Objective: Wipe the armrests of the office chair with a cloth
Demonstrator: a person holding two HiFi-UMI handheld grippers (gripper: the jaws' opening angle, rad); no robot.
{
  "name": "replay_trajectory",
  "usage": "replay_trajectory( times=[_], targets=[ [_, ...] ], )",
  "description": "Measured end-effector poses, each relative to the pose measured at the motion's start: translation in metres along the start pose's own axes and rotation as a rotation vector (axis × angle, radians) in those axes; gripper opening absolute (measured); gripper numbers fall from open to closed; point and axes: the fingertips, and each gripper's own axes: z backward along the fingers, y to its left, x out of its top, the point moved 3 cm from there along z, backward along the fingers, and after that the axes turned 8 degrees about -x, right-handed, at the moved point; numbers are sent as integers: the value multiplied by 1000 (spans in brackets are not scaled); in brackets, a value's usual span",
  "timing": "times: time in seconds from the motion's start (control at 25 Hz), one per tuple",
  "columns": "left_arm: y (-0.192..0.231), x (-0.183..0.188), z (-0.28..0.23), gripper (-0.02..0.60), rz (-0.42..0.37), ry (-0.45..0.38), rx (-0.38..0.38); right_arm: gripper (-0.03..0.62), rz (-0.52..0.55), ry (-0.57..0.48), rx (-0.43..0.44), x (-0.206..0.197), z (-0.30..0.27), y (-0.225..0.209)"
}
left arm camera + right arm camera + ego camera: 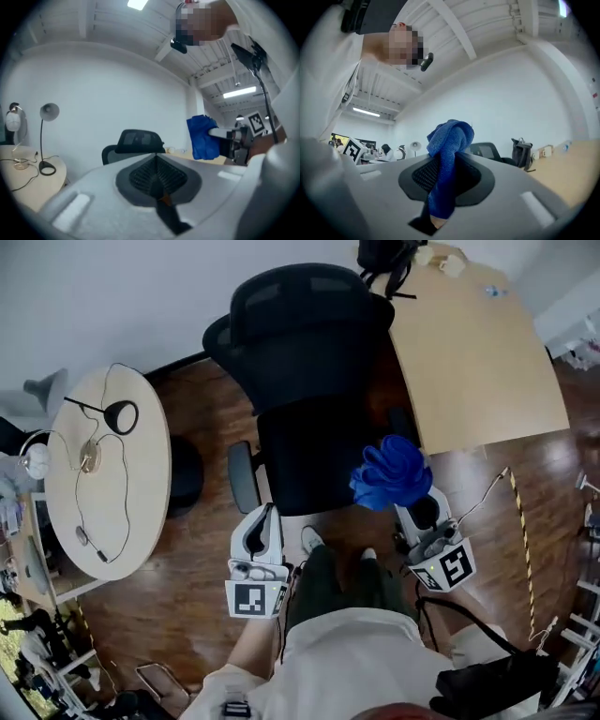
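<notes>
The black office chair stands in front of me, seat toward my legs. Its left armrest shows beside the seat; the right armrest is hidden under the cloth. My right gripper is shut on a bunched blue cloth, held up at the seat's right edge. In the right gripper view the cloth rises from between the jaws of that gripper. My left gripper is shut with nothing in it, just in front of the left armrest. The left gripper view shows its jaws together, the chair and the cloth.
A round pale table with a desk lamp and cables stands at the left, with a dark stool beside it. At the right is a wooden desk with a black bag at its corner. The floor is wood.
</notes>
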Motion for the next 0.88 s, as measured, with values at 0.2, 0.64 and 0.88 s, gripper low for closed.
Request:
replay_trajectory(
  times=[0.2, 0.64, 0.88],
  targets=[
    [-50, 88, 31, 2, -89, -112, -29, 77, -50, -100, 5, 82, 43, 19],
    [-230, 113, 182, 1, -86, -116, 37, 77, 13, -157, 37, 159, 278, 45],
    [-270, 128, 232, 1, -115, -128, 38, 77, -33, -138, 8, 160, 331, 61]
  ],
)
